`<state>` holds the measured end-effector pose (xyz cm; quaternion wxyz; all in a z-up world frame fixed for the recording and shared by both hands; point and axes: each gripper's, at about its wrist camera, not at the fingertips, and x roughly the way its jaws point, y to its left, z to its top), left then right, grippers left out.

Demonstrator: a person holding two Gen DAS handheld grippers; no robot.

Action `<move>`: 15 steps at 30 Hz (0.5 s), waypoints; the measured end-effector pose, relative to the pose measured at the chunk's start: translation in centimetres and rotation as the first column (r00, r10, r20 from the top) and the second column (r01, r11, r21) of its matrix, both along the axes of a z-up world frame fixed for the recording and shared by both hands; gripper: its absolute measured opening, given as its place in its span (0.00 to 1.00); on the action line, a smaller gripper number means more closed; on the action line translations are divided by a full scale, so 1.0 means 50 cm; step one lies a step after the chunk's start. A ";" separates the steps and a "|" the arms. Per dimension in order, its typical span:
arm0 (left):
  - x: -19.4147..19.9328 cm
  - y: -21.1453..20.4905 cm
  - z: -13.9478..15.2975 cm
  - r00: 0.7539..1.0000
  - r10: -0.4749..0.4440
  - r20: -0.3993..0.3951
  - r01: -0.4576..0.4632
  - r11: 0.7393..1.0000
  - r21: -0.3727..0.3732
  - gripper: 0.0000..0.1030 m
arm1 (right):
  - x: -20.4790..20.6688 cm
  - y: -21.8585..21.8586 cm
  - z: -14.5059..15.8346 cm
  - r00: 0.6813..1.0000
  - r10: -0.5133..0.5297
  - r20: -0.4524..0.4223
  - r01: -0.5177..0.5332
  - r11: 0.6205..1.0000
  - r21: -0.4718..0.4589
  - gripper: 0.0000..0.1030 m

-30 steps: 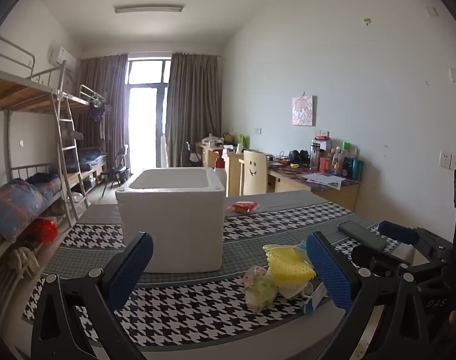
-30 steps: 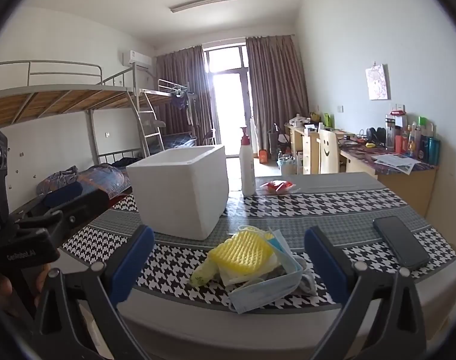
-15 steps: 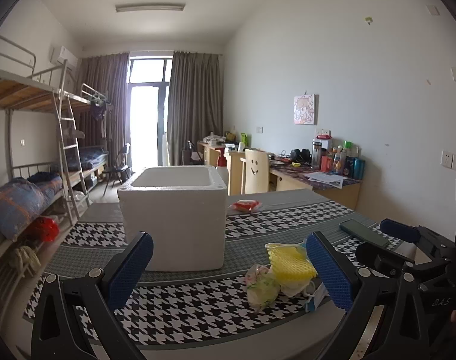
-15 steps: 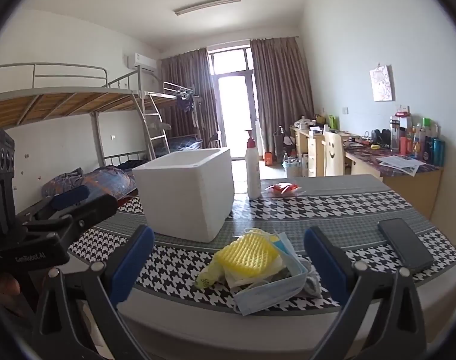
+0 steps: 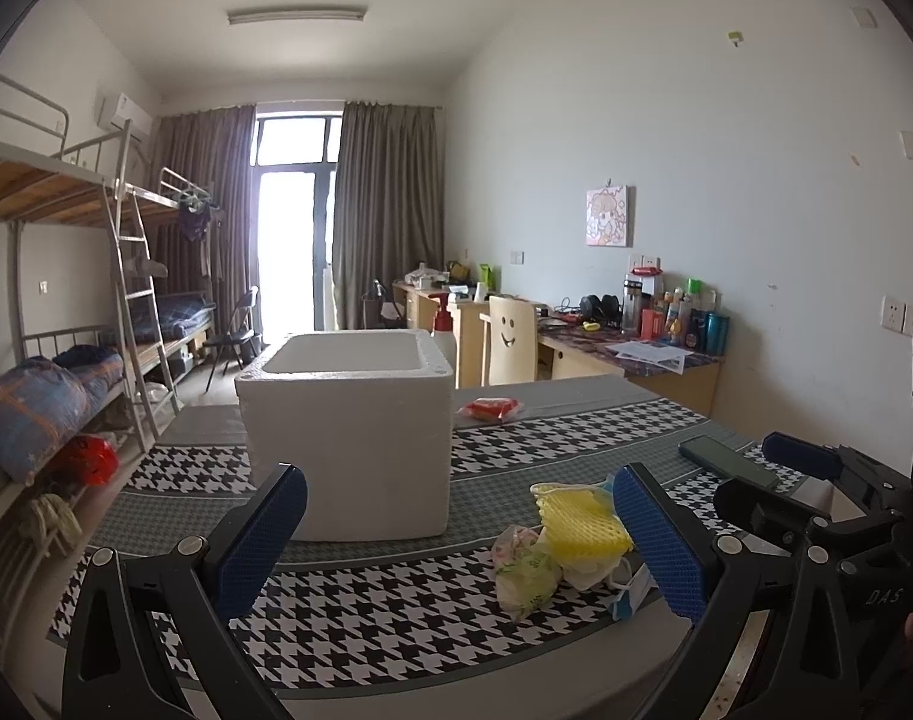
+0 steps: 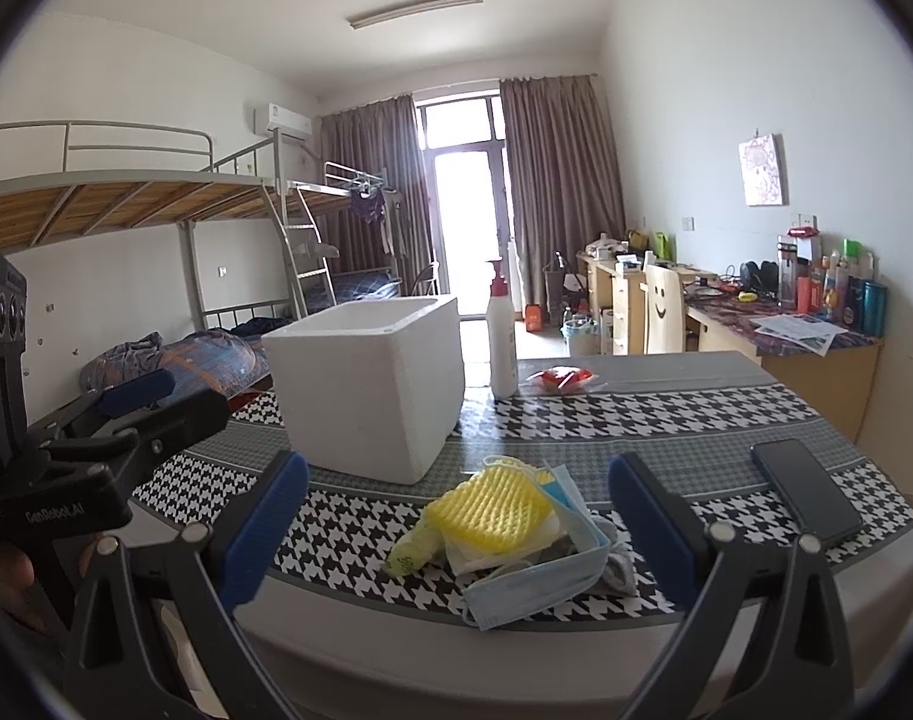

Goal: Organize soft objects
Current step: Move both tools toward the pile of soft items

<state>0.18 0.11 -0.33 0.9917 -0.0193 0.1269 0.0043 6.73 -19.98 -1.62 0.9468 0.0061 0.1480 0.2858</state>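
A heap of soft things lies near the table's front edge: a yellow foam net [image 5: 581, 521] [image 6: 492, 507] on top, a crumpled green-white bag [image 5: 525, 564] [image 6: 410, 549] to its left, and a light blue face mask [image 6: 534, 582] in front. Behind them stands an open white foam box [image 5: 348, 432] [image 6: 366, 396]. My left gripper [image 5: 456, 540] is open, held before the table edge, left of the heap. Facing the heap directly, my right gripper [image 6: 456, 531] is open too, with nothing between its fingers.
A black phone [image 6: 804, 492] [image 5: 726, 461] lies at the right of the houndstooth-covered table [image 6: 666, 414]. A white pump bottle [image 6: 501, 342] and a red packet [image 6: 561, 378] sit behind the box. Bunk beds stand left, desks along the right wall.
Both grippers have drifted slightly, so the views shifted a little. The heap, the box and the phone have not moved, and both grippers stayed open.
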 end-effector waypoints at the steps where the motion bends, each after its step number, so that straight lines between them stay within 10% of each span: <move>1: 0.000 0.000 0.000 1.000 0.001 -0.001 -0.001 1.000 0.000 0.99 | 0.001 -0.001 0.001 1.000 0.000 -0.001 0.000 1.000 0.001 0.99; 15: 0.000 0.003 -0.001 1.000 0.009 0.002 -0.009 1.000 -0.007 0.99 | 0.003 0.003 0.001 1.000 0.001 -0.006 -0.001 1.000 0.001 0.99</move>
